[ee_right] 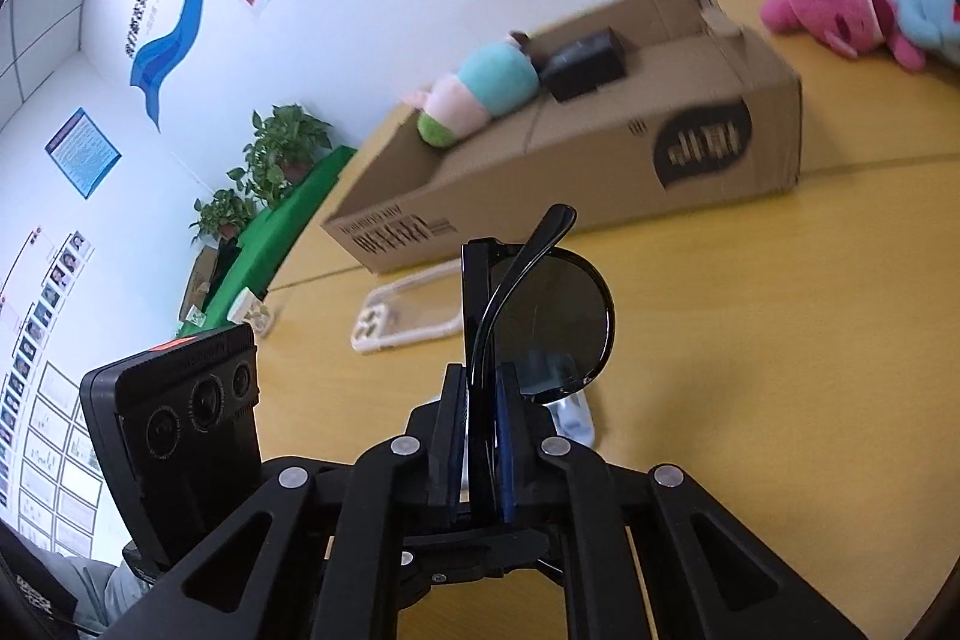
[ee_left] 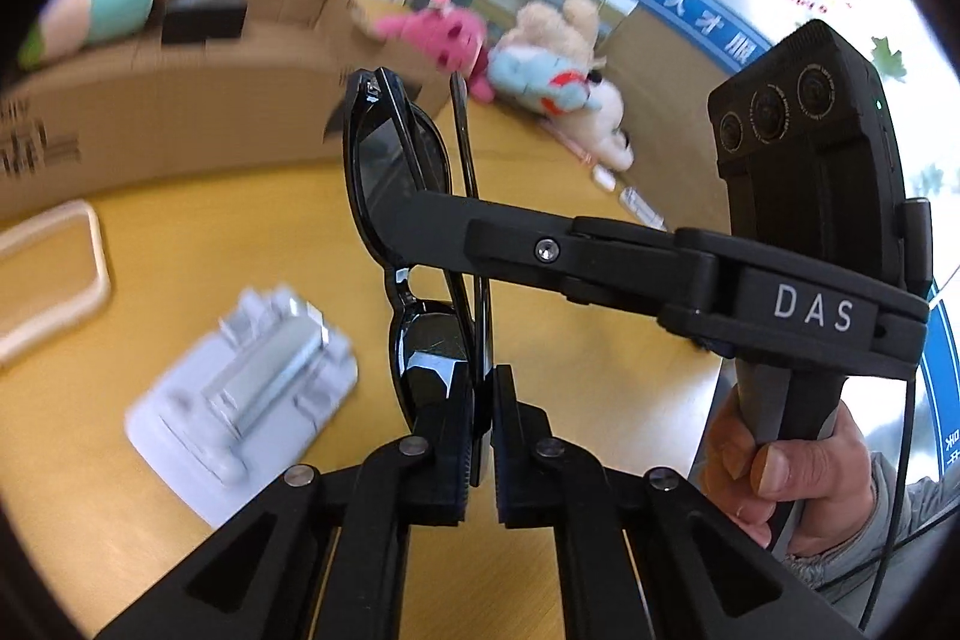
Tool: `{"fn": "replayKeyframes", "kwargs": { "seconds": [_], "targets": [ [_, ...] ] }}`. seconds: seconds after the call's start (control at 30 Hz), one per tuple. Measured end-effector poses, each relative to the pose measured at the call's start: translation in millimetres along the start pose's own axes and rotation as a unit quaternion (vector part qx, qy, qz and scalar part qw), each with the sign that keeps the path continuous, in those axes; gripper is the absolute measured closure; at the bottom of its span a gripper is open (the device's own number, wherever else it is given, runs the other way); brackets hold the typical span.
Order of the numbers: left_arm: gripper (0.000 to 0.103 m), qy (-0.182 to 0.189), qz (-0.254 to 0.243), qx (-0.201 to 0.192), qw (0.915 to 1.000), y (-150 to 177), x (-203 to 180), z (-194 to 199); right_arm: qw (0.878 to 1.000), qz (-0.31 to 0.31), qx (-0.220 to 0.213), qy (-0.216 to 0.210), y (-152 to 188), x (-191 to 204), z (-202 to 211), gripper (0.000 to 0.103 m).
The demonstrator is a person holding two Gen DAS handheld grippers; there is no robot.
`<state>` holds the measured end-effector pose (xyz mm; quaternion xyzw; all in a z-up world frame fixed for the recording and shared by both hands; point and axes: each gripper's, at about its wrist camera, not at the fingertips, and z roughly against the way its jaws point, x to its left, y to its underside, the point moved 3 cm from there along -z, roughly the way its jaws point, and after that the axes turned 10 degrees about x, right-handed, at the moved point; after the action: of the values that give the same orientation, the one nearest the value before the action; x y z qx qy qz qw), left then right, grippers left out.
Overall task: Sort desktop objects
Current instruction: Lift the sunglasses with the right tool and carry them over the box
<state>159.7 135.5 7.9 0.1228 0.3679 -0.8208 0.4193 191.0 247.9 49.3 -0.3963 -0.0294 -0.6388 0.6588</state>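
While 2 tools, left tool (ee_left: pixel 480 436) and right tool (ee_right: pixel 480 436), clench 1 pair of sunglasses (ee_left: pixel 414 196), 1 cardboard box (ee_right: pixel 600 160), 1 table (ee_right: pixel 780 340)

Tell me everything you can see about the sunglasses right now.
The sunglasses are glossy black, plastic by the look, with dark tinted lenses and folded arms. They are held off the wooden table, standing on edge, one lens above the other in the left view. The left tool is shut on the lower end, and the right tool is shut on the other. In the right view one curved arm tip sticks up past the lens. Nothing else touches them.
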Motion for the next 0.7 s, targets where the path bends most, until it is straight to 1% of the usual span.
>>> {"fn": "replayKeyframes", "kwargs": {
  "seconds": [0.17, 0.4, 0.53, 0.7],
  "targets": [
    [0.098, -0.013, -0.023, -0.044, 0.9987, -30.1, -7.3, 28.2, 0.999, 0.038, -0.031, 0.004, -28.8, 26.6, 20.2, 0.095],
    [0.098, -0.038, -0.062, -0.104, 0.9919, -82.3, -13.1, 71.9, 0.992, 0.098, -0.081, 0.007, -87.0, 67.8, 47.0, 0.095],
    [0.098, -0.044, -0.074, -0.124, 0.9886, -103.4, -11.6, 87.6, 0.987, 0.121, -0.103, 0.006, -116.3, 87.4, 58.1, 0.095],
    [0.098, -0.047, -0.078, -0.132, 0.9871, -127.3, -2.1, 95.0, 0.984, 0.134, -0.118, 0.007, -140.4, 99.7, 60.4, 0.095]
  ]
}}
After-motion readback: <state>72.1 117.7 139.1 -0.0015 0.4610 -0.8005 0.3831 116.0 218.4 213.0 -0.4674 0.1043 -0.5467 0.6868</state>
